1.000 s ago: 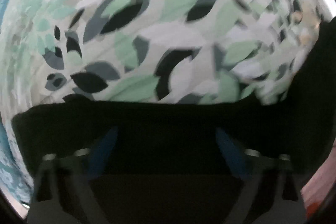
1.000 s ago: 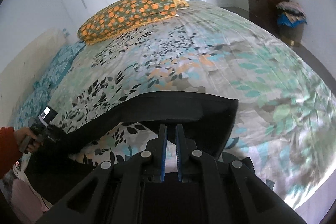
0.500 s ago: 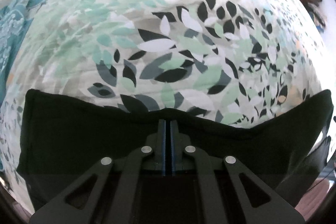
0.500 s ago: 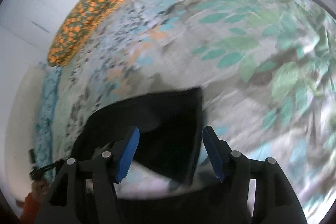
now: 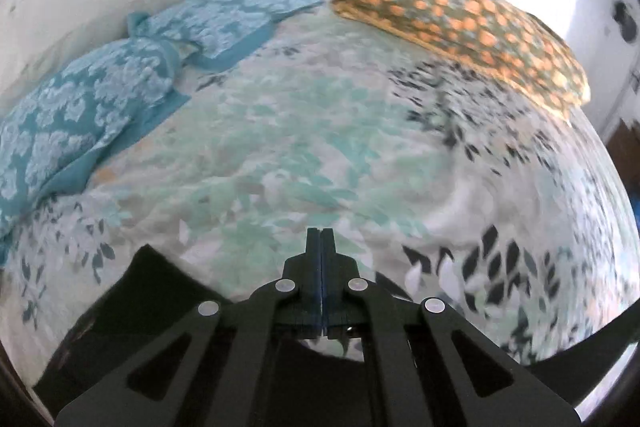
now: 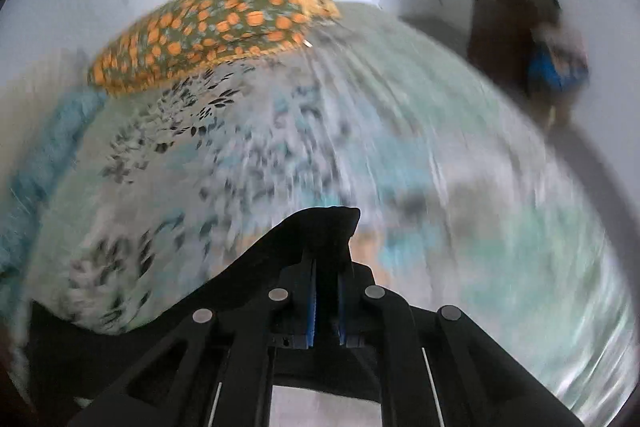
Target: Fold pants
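The black pants [image 5: 132, 311] hang below and beside my left gripper [image 5: 321, 239], which is shut on their edge and held above the leaf-print bedspread [image 5: 304, 131]. In the right wrist view the pants [image 6: 320, 231] rise between the fingers of my right gripper [image 6: 326, 267], which is shut on a corner of them. The cloth trails down to the left below that gripper. The right wrist view is blurred by motion.
A teal patterned pillow [image 5: 100, 95] lies at the far left of the bed, and an orange-dotted pillow [image 5: 460, 23] at the far end, also in the right wrist view [image 6: 216, 35]. A dark dresser with clothes [image 6: 528, 55] stands by the wall on the right.
My right gripper, open half a second ago, has shut on a corner of the pants. Both grippers have lifted and tilted up, raising the pants off the bedspread.
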Demonstrator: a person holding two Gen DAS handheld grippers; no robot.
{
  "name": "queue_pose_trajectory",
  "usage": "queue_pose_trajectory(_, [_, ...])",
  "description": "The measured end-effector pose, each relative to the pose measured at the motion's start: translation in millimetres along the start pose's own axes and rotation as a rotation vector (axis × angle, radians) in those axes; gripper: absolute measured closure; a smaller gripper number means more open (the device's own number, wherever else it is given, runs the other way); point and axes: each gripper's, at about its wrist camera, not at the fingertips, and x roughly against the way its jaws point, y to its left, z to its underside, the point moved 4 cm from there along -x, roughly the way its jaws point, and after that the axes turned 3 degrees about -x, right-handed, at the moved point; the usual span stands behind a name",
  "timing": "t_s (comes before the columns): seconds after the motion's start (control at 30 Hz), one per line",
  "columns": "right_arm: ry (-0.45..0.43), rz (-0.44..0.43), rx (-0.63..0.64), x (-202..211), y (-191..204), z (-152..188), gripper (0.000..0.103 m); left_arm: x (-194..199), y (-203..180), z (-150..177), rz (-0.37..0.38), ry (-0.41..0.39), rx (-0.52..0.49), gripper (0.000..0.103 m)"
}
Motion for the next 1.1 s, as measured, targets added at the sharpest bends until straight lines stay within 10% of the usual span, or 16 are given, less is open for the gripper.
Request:
queue_pose_trajectory(0.1, [0.010,0.107,0.149,-23.4,25.7,-16.5,0.095,-8.0,20.4,6.1,0.012,0.055,0.023,0.083])
queue_pose_trajectory(0.17, [0.037,0.141,0.186,-33.8,29.9,-3.8,0.095,-21.2,38.4,11.3,-0.031,0.083,-0.060,0.016])
queue_pose_trajectory(0.23, [0.063,0.129,0.159,-35.6,22.4,21.4,0.095,-41.3,51.6,16.7,-0.047,0.130,-0.161,0.020])
queue_pose_trajectory(0.4, [0.073,0.096,0.074,-5.5,-12.2,83.2,0.095,-106.4,74.9,49.2,0.074,0.533,-0.338,0.023])
queue_pose_trajectory(0.63, [0.077,0.082,-0.005,22.3,-31.2,126.8,0.095,-127.7,40.5,94.4,0.058,0.622,-0.635,0.000])
queue_pose_trajectory(0.73, [0.060,0.079,-0.006,27.9,-25.4,123.8,0.095,-128.8,36.1,105.1,0.016,0.591,-0.597,0.009])
queue_pose_trajectory(0.8, [0.042,0.078,-0.005,31.4,-21.9,120.6,0.095,-117.1,31.6,104.9,0.040,0.545,-0.549,0.062])
queue_pose_trajectory(0.87, [0.021,0.068,-0.027,35.6,-20.2,116.3,0.095,-106.8,28.4,101.8,-0.042,0.504,-0.541,0.092])
queue_pose_trajectory(1.1, [-0.062,-0.010,-0.099,41.4,7.3,75.3,0.095,-87.1,80.2,51.9,-0.150,0.322,-0.231,0.097])
